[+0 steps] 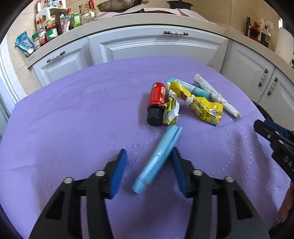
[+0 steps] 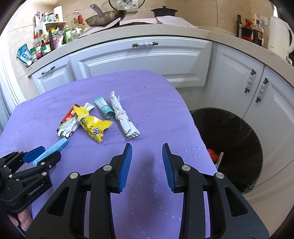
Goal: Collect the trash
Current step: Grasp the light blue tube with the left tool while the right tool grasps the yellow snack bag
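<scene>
A pile of trash lies on the purple tablecloth (image 1: 73, 114): a red bottle with a black cap (image 1: 156, 103), a knotted yellow wrapper (image 1: 202, 106), a crumpled yellow-white wrapper (image 1: 171, 110), a teal tube (image 1: 194, 90) and a tied white paper roll (image 1: 215, 95). A light blue tube (image 1: 156, 160) lies between the fingers of my left gripper (image 1: 148, 152), which is open around it, its right pad touching it. My right gripper (image 2: 147, 149) is open and empty above the cloth, just in front of the white paper roll (image 2: 123, 115). The left gripper (image 2: 42, 154) shows at the left of the right wrist view.
A black trash bin (image 2: 238, 139) with a dark liner stands on the floor right of the table, with a red item (image 2: 213, 154) inside. White kitchen cabinets (image 1: 156, 47) stand behind the table. The counter holds jars, bottles and a pan (image 2: 106, 17).
</scene>
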The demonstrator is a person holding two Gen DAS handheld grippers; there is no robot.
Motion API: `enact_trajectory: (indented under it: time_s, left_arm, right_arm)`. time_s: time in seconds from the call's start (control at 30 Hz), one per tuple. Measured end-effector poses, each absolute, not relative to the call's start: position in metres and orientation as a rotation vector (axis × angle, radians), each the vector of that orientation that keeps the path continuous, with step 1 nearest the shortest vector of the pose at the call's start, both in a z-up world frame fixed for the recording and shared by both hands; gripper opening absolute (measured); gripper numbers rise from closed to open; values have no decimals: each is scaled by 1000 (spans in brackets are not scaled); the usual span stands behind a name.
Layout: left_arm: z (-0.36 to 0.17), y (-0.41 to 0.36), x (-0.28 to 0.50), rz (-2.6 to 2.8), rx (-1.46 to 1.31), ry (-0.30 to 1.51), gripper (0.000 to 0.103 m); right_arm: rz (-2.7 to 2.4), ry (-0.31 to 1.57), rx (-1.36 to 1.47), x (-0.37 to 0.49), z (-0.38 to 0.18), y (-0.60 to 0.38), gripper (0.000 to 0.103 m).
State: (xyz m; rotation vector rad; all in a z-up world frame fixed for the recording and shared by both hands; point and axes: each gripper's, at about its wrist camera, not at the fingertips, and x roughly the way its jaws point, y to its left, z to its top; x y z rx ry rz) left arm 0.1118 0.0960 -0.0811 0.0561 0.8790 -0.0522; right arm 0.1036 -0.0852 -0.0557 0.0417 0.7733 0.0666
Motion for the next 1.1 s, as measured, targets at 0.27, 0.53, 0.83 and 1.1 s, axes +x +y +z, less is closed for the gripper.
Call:
enact_trajectory:
  time_s: [0.27, 0.53, 0.83, 1.1]
  left_arm:
    - [-80, 100, 108, -53, 55, 875, 10]
    - [-73, 116, 102, -23, 16, 862, 8]
    - [-62, 165, 113, 97, -28, 825, 8]
    - [-58, 201, 126, 194, -54, 799, 8]
  right_arm:
    - [100, 777, 18, 110, -54, -71, 33]
    - [143, 780, -15, 121, -52, -51, 34]
    - [189, 778, -57, 136, -50, -27, 46]
    - [218, 796, -98, 153, -54, -8, 46]
